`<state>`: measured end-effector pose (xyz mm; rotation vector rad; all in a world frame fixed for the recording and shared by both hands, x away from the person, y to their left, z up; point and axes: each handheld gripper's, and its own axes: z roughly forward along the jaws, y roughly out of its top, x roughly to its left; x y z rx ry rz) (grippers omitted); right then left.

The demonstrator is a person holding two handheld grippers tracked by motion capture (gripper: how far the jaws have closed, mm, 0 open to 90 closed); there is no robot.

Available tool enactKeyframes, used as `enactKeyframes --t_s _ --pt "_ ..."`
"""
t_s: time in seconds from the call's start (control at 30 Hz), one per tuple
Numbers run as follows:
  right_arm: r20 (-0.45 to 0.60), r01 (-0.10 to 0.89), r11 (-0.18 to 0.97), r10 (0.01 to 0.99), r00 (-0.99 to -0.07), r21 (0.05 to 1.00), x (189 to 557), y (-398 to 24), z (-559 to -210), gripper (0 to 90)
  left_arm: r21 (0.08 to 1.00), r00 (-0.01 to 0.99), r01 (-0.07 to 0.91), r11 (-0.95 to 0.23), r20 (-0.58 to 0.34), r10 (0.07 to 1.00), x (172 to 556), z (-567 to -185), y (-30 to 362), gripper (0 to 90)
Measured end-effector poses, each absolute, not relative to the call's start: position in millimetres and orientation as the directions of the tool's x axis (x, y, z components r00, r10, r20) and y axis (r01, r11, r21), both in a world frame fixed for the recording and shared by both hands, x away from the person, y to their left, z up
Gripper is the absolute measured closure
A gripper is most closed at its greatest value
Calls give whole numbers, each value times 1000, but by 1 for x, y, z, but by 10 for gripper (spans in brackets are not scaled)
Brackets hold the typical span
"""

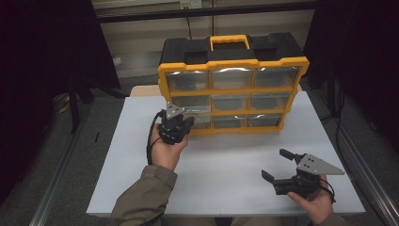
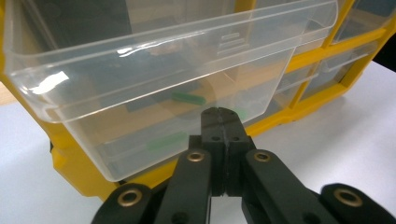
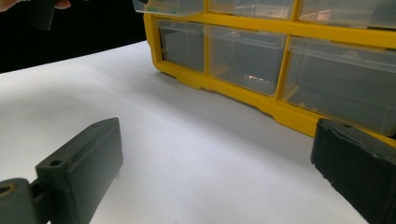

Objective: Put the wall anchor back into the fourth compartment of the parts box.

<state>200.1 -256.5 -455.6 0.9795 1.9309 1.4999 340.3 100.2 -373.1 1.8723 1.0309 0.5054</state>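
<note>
I count one yellow organizer (image 1: 234,89) with nine clear drawers in three rows of three, standing upright at the far middle of the white table (image 1: 141,155), a yellow carry handle (image 1: 229,41) on its black top. My left tool (image 1: 178,123) sits at the lower-left drawer (image 2: 154,88), which is pulled partway out; its jaws are pressed together with nothing between them, tips just at the drawer's clear front wall. Green pieces (image 2: 187,98) lie inside, blurred through the plastic, so I cannot name them. My right tool (image 1: 278,164) rests well apart, near the table's front right, jaws spread wide over bare tabletop and holding nothing. From the right gripper view the organizer's bottom row (image 3: 243,58) faces me, its drawers shut. Dark curtains hem the table on both sides; a pale wall stands behind, a grey floor below.
</note>
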Motion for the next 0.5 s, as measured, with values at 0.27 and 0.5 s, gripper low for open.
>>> enactKeyframes --t_s 0.27,0.5 --pt "43 237 131 789 -613 963 200 -256 -456 22 865 560 441 -237 -59 826 345 -374 99 900" --pt "44 238 131 789 -613 962 200 -257 -455 22 866 552 442 -235 -56 832 348 -375 97 900"
